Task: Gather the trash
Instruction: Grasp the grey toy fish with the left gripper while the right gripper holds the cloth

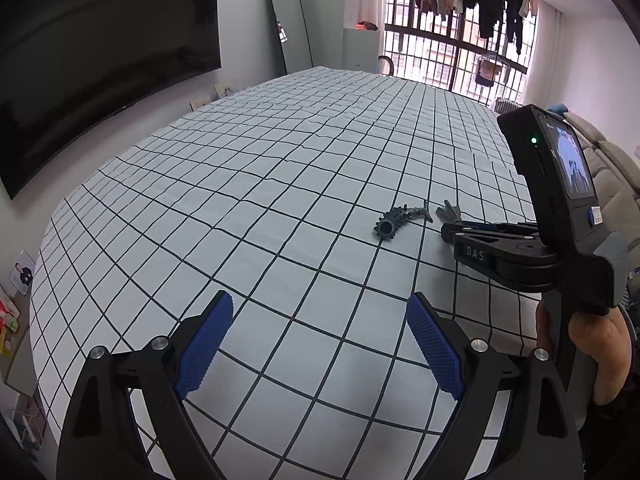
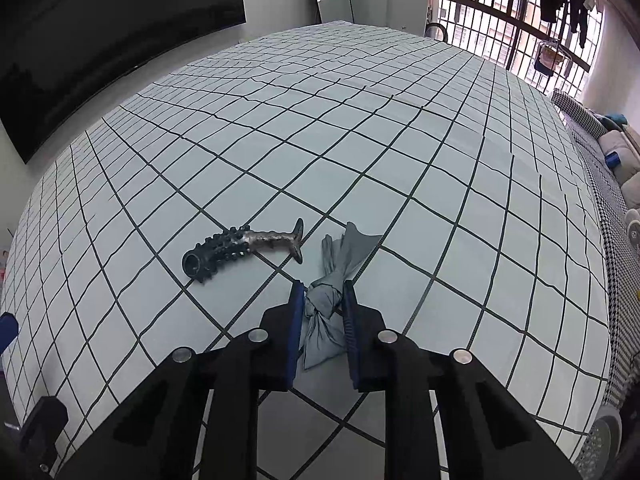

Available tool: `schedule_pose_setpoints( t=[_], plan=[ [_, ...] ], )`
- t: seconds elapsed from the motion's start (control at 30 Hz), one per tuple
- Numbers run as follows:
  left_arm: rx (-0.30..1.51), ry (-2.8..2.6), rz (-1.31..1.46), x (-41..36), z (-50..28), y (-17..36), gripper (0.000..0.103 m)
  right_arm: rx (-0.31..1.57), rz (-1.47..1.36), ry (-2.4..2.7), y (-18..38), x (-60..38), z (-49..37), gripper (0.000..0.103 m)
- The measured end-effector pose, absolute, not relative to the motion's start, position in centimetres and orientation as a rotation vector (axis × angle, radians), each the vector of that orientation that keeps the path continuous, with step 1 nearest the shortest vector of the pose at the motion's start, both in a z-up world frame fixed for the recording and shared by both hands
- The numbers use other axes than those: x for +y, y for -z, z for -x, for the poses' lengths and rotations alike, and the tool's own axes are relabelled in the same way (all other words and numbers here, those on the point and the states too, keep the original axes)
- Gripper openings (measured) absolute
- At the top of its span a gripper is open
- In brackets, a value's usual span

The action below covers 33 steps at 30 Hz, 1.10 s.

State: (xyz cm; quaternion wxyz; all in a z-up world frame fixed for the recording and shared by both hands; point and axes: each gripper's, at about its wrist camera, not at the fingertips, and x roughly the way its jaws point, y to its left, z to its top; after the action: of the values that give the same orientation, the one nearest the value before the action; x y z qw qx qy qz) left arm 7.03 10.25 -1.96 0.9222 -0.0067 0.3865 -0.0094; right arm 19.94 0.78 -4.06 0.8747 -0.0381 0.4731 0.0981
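A table covered by a pale checked cloth with dark grid lines is seen in both wrist views.

Right gripper: the two blue-padded fingers are drawn narrow and are pressed against a knotted grey bag from either side. The knot is held between the pads; the bag's loose ends fan out beyond the fingertips toward the far side, and its lower part lies between the fingers on the near side. Whether the bag rests on the cloth or is lifted clear of it cannot be told.

A dark studded fish-shaped object is found lying on the cloth just left of the bag and slightly farther off, its open tubular end pointing left and near, its tail fin close to the bag's loose ends but apart from them.

Left gripper: the fingers are spread wide, with nothing between them; only bare cloth is seen in the gap. In this view the right gripper's body is observed at the right edge, held by a hand, with the grey bag's ends protruding past its tips and the fish-shaped object immediately left of them.

A large dark screen is mounted on the far left wall.
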Motion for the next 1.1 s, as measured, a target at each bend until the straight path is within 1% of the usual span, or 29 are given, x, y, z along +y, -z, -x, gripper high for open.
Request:
schedule_pose_setpoints(
  t=[0.37,0.8,1.1],
  plan=[
    [0.788,0.065,-0.045,8.7,-10.4,1.2,0.087,0.921,0.069,-0.175,1.6,-2.4,-15.3,0.019],
    [0.840,0.106,-0.127,6.4,-15.4,3.1,0.088,0.951,-0.044,-0.117,2.5,-8.2,-8.6,0.019],
    [0.892,0.160,-0.144,5.0,-18.7,5.2,0.087,0.952,-0.084,-0.123,2.5,-9.9,-6.7,0.019]
  ],
)
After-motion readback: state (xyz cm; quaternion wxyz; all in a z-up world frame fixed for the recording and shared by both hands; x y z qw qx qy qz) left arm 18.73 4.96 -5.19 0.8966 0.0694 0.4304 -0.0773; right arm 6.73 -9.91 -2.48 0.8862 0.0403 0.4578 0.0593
